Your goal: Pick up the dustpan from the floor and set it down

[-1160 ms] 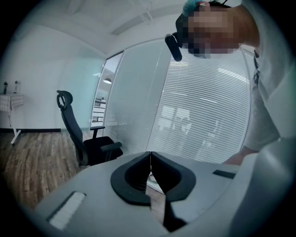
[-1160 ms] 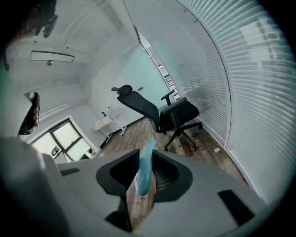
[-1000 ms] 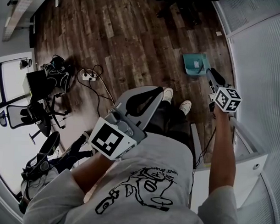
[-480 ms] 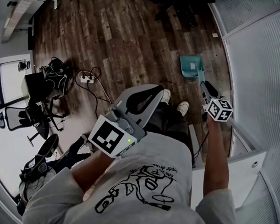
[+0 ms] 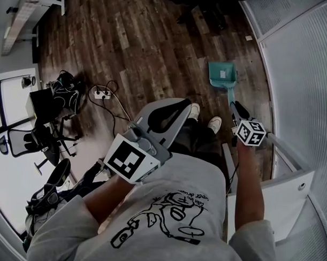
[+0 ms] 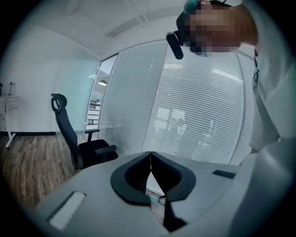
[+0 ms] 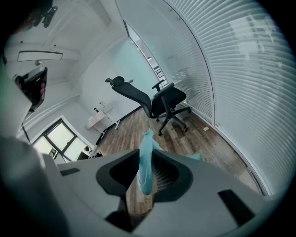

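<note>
Presently, the right gripper [image 5: 234, 107] clamps the dustpan [image 5: 222, 76] by its handle, with the pan apparently clear of the floor [image 5: 145, 41] beside the blinds [image 5: 299, 78]. The left gripper [image 6: 150, 163] is closed and empty. Carrying step; next, lower the pan level, then release.

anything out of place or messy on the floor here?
Only the power strip, with loose cables sprawled across the wood floor at the head view's left, which looks like a trip hazard. Nothing spilled or broken shows. The dustpan is clamped by its handle in the right gripper.
</note>
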Motion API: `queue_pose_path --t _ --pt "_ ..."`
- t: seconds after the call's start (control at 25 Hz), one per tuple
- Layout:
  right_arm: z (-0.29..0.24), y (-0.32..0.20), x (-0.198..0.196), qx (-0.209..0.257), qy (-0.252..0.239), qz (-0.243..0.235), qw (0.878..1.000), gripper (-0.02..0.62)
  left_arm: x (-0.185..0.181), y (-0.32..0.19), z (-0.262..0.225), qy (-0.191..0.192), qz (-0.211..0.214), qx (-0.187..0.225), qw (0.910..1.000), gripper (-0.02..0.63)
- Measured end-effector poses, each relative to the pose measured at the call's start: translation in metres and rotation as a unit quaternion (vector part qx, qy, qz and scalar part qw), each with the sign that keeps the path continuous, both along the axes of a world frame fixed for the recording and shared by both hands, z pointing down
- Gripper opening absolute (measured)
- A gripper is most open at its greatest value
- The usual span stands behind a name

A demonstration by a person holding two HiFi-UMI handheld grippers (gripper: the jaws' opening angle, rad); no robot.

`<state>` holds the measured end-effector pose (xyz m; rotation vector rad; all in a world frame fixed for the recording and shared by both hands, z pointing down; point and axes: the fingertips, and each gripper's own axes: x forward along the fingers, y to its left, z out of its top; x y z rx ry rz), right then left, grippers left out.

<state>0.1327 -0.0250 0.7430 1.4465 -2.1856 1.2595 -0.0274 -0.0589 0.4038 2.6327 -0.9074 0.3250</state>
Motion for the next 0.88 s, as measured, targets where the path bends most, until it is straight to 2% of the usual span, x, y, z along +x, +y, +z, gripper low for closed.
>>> queue_pose_path --t 0.24,0.88 --pt "0.012 0.017 -0.005 -0.017 0.011 -0.008 1.0 0.081 0.002 0.004 0.0 0.0 0.004 0.001 1.0 0.002" --pt "0.03 0.048 -0.023 -0.059 0.0 -0.006 0.998 0.081 -0.002 0.008 0.006 -0.002 0.005 -0.006 1.0 0.002"
